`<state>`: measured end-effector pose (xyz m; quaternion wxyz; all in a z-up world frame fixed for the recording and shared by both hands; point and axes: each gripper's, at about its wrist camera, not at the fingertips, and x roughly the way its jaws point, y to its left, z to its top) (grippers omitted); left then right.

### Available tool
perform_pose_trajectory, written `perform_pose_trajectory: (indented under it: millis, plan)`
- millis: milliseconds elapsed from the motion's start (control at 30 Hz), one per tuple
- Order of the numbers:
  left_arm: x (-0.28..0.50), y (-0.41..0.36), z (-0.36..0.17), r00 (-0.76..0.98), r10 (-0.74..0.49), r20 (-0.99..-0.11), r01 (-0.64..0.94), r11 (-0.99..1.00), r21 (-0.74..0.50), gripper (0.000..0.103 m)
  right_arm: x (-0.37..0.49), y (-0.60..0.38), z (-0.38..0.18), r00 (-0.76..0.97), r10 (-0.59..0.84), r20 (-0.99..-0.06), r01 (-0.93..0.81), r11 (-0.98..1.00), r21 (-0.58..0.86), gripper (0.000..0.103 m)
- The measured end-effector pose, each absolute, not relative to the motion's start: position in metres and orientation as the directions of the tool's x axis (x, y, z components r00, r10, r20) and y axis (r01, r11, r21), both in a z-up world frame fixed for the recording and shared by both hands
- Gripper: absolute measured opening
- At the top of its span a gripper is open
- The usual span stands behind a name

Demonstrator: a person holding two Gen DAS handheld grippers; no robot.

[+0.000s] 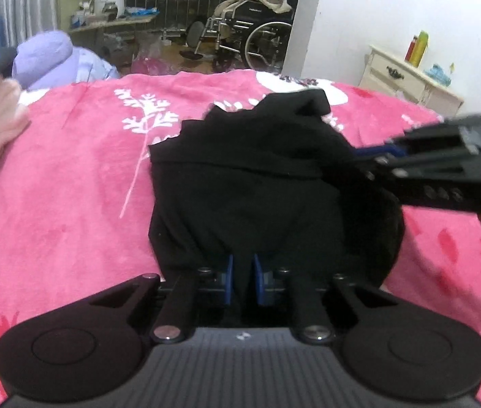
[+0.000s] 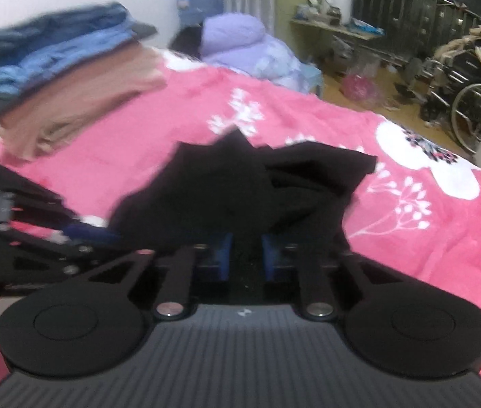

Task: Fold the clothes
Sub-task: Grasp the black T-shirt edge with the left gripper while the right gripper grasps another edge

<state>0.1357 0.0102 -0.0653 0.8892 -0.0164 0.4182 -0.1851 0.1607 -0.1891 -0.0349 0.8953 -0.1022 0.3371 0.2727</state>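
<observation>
A crumpled black garment [image 1: 247, 187] lies bunched on the pink flowered blanket [image 1: 70, 176]. Its near edge hangs over my left gripper [image 1: 243, 267], whose blue pads [image 1: 229, 273] stand close together with black cloth pinched between them. From the right side my right gripper [image 1: 381, 154] reaches into the same garment. In the right wrist view the garment [image 2: 226, 176] covers the tips of my right gripper [image 2: 245, 243], whose narrow-set blue pads [image 2: 224, 248] press on the cloth. My left gripper [image 2: 84, 233] shows at the left, blurred, at the garment's edge.
A pile of folded clothes [image 2: 70, 78], blue on tan, sits at the far left of the bed. Purple bedding [image 2: 233, 34] lies beyond the bed's far edge. A wheelchair [image 1: 250, 34] and a cream nightstand [image 1: 407, 78] stand off the bed.
</observation>
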Motion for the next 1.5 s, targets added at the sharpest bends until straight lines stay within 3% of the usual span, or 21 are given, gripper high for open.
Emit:
perform_pose_trajectory:
  millis: [67,133,300,433,500,633,833,867,933,1033,1133,1200,1267,1300,1333,1367,1433,1467,1500]
  plan:
    - [0.134,0.024,-0.057,0.571,-0.383,-0.726,0.295,0.921,-0.254,0.024,0.149,-0.191,-0.028,0.619,0.443,-0.649,-0.57,0.821,0.018,0.011]
    - [0.135,0.036,-0.048,0.554,-0.439,-0.707,0.283,0.899,-0.335,0.041,0.136,-0.192,-0.023,0.594,0.48,-0.646,-0.594,0.803,0.05,0.01]
    - [0.142,0.05,-0.028,0.534,-0.555,-0.638,0.267,0.826,-0.496,0.059,0.101,-0.177,-0.02,0.561,0.523,-0.641,-0.681,0.733,0.002,0.009]
    - [0.146,0.037,-0.028,0.514,-0.573,-0.638,0.28,0.816,-0.507,0.065,0.067,-0.158,-0.029,0.517,0.545,-0.66,-0.753,0.657,-0.048,0.008]
    - [0.144,0.025,-0.034,0.502,-0.563,-0.657,0.308,0.826,-0.472,0.062,0.05,-0.15,-0.034,0.494,0.555,-0.669,-0.782,0.62,-0.063,0.007]
    - [0.141,0.014,-0.062,0.465,-0.515,-0.72,0.303,0.857,-0.418,0.033,0.015,-0.138,-0.036,0.414,0.604,-0.681,-0.849,0.526,-0.05,0.006]
    - [0.135,0.023,-0.068,0.474,-0.507,-0.72,0.281,0.862,-0.422,0.007,0.001,-0.148,-0.011,0.517,0.59,-0.621,-0.829,0.526,-0.19,0.01]
    - [0.133,0.023,-0.067,0.479,-0.503,-0.72,0.277,0.865,-0.419,0.006,0.01,-0.154,-0.005,0.566,0.569,-0.596,-0.797,0.564,-0.218,0.011]
    - [0.128,0.024,-0.062,0.492,-0.49,-0.72,0.267,0.872,-0.41,0.004,0.041,-0.169,0.004,0.654,0.506,-0.562,-0.71,0.668,-0.224,0.027]
    - [0.114,0.025,-0.06,0.485,-0.483,-0.729,0.276,0.876,-0.396,0.004,0.099,-0.194,0.014,0.721,0.421,-0.55,-0.558,0.823,-0.101,0.049]
    - [0.1,0.023,-0.066,0.442,-0.472,-0.763,0.285,0.88,-0.38,0.004,0.15,-0.209,0.009,0.702,0.395,-0.593,-0.463,0.885,0.041,0.059]
    - [0.091,0.023,-0.07,0.427,-0.461,-0.778,0.29,0.885,-0.366,0.004,0.171,-0.211,-0.006,0.651,0.402,-0.644,-0.439,0.892,0.113,0.059]
    - [0.086,0.025,-0.068,0.436,-0.459,-0.774,0.297,0.886,-0.357,0.005,0.187,-0.208,-0.025,0.588,0.423,-0.69,-0.422,0.888,0.186,0.058]
    - [0.085,0.026,-0.064,0.448,-0.46,-0.767,0.302,0.885,-0.355,0.006,0.188,-0.206,-0.033,0.56,0.435,-0.705,-0.42,0.883,0.211,0.051]
    - [0.085,0.027,-0.059,0.462,-0.464,-0.756,0.305,0.884,-0.355,0.009,0.185,-0.205,-0.034,0.556,0.441,-0.704,-0.424,0.88,0.216,0.034]
    - [0.085,0.029,-0.054,0.479,-0.466,-0.744,0.308,0.883,-0.354,0.013,0.181,-0.204,-0.035,0.552,0.448,-0.703,-0.429,0.876,0.221,0.03]
    - [0.088,0.032,-0.041,0.523,-0.469,-0.712,0.322,0.882,-0.344,0.033,0.162,-0.202,-0.031,0.567,0.463,-0.681,-0.46,0.864,0.204,0.013]
    - [0.091,0.032,-0.035,0.546,-0.469,-0.694,0.331,0.882,-0.336,0.04,0.153,-0.204,-0.026,0.567,0.475,-0.673,-0.476,0.856,0.202,0.012]
    - [0.094,0.032,-0.03,0.568,-0.469,-0.677,0.338,0.882,-0.327,0.054,0.143,-0.205,-0.021,0.569,0.482,-0.666,-0.49,0.849,0.196,0.011]
